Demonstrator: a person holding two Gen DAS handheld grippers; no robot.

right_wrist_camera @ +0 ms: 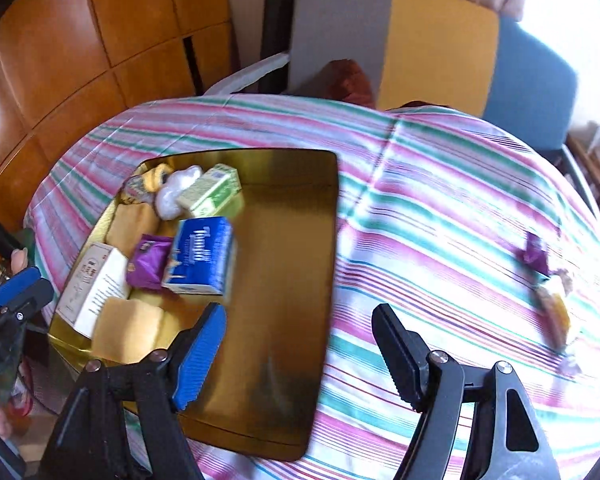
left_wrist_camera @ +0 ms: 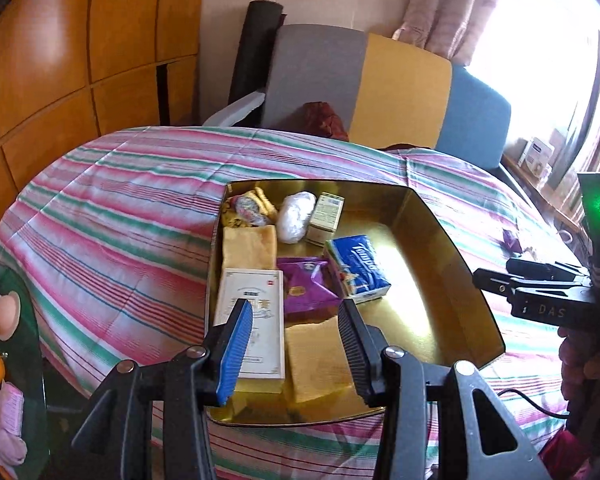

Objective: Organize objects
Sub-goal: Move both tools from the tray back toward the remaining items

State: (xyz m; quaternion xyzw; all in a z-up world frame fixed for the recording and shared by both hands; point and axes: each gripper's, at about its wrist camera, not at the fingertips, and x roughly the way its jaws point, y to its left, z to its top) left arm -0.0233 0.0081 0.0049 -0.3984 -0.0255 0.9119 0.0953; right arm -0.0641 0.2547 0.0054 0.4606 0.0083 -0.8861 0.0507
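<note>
A gold tray [left_wrist_camera: 452,240] [right_wrist_camera: 276,280] lies on the striped bedcover. Its left half holds a blue tissue pack [left_wrist_camera: 360,268] [right_wrist_camera: 204,256], a purple packet [left_wrist_camera: 308,288] [right_wrist_camera: 150,260], a white printed box [left_wrist_camera: 256,320] [right_wrist_camera: 96,288], a green-and-white carton [left_wrist_camera: 326,212] [right_wrist_camera: 212,190], a white wrapped bundle [left_wrist_camera: 296,216], yellow cloths [left_wrist_camera: 316,360] and snack packets [left_wrist_camera: 248,208]. My left gripper [left_wrist_camera: 296,344] hovers open over the tray's near end, empty. My right gripper [right_wrist_camera: 298,356] is open and empty above the tray's right edge. A second purple packet [right_wrist_camera: 536,254] and a yellow snack [right_wrist_camera: 556,308] lie on the cover to the right.
A grey, yellow and blue headboard [left_wrist_camera: 400,92] stands behind the bed, with wooden wardrobe panels [left_wrist_camera: 80,60] at left. A glass side table [left_wrist_camera: 16,360] with small toys sits at lower left. A windowsill [left_wrist_camera: 540,160] with boxes is at right.
</note>
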